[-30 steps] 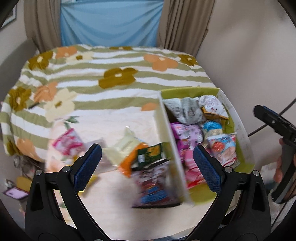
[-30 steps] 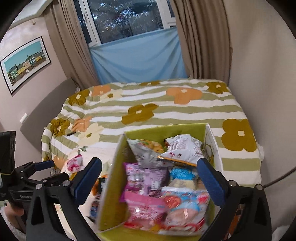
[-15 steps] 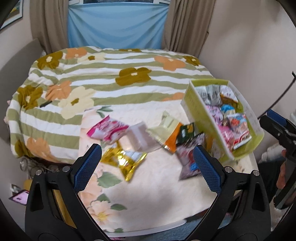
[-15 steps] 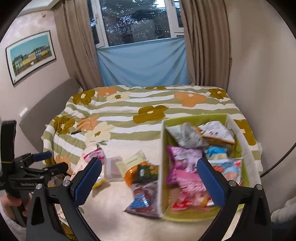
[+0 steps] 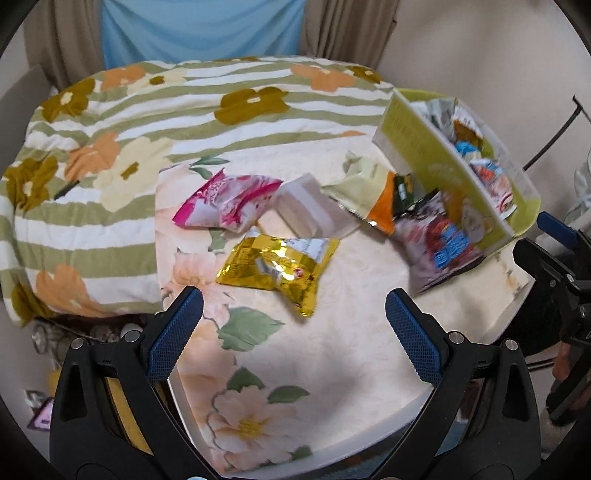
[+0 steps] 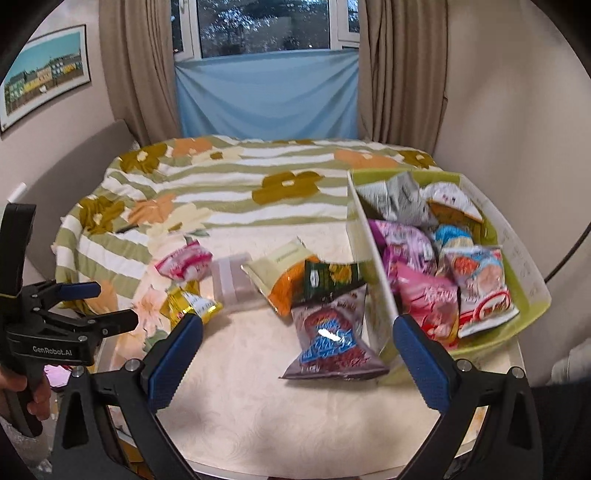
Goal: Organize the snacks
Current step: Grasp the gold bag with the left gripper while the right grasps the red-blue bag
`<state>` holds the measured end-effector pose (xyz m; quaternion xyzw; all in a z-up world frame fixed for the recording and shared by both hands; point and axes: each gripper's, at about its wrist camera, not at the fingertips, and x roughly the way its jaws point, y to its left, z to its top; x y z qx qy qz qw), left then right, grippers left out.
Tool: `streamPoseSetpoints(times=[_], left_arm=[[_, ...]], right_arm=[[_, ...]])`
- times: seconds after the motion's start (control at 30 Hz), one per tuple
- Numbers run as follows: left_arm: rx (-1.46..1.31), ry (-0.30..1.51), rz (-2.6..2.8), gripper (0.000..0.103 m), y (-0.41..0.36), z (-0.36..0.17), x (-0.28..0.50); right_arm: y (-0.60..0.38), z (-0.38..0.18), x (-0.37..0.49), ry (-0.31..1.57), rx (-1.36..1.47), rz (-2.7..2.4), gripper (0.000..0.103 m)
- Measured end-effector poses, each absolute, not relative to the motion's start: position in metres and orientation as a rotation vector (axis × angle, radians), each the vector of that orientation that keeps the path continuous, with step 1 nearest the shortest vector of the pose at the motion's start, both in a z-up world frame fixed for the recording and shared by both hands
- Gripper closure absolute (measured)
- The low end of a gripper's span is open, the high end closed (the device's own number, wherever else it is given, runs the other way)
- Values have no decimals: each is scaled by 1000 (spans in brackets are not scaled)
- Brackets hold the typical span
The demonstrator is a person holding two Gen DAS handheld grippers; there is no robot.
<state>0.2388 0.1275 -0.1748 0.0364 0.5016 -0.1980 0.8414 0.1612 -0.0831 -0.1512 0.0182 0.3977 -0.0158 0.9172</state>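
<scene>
A green bin (image 6: 524,280) full of snack packets stands at the table's right; it also shows in the left wrist view (image 5: 424,147). Loose packets lie on the table: gold (image 5: 280,266), pink (image 5: 225,203), a clear box (image 5: 310,210), pale green (image 5: 358,188), orange-and-dark-green (image 6: 314,280), and a grey-red-blue bag (image 6: 328,336) leaning by the bin's wall. My left gripper (image 5: 293,328) is open and empty, just in front of the gold packet. My right gripper (image 6: 297,350) is open and empty, in front of the grey bag.
The round table (image 5: 332,369) has a cream floral cloth. Behind it is a bed (image 6: 229,184) with a striped flower blanket. A wall is at the right, curtains and a window (image 6: 266,26) at the back.
Both grippers have pulled back and left from the bin. The loose packets on the table have come into full view. Both grippers stay open.
</scene>
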Motion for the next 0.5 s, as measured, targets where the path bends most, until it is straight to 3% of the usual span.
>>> streamPoseSetpoints(times=[0.23,0.5], left_arm=[[321,987,-386,4,97,-215,241],[421,978,-330,4,74,-257,264]], right_arm=[[-64,-190,175,876,-42,-83,1],[-70,-221,190,900,-65,-129,1]])
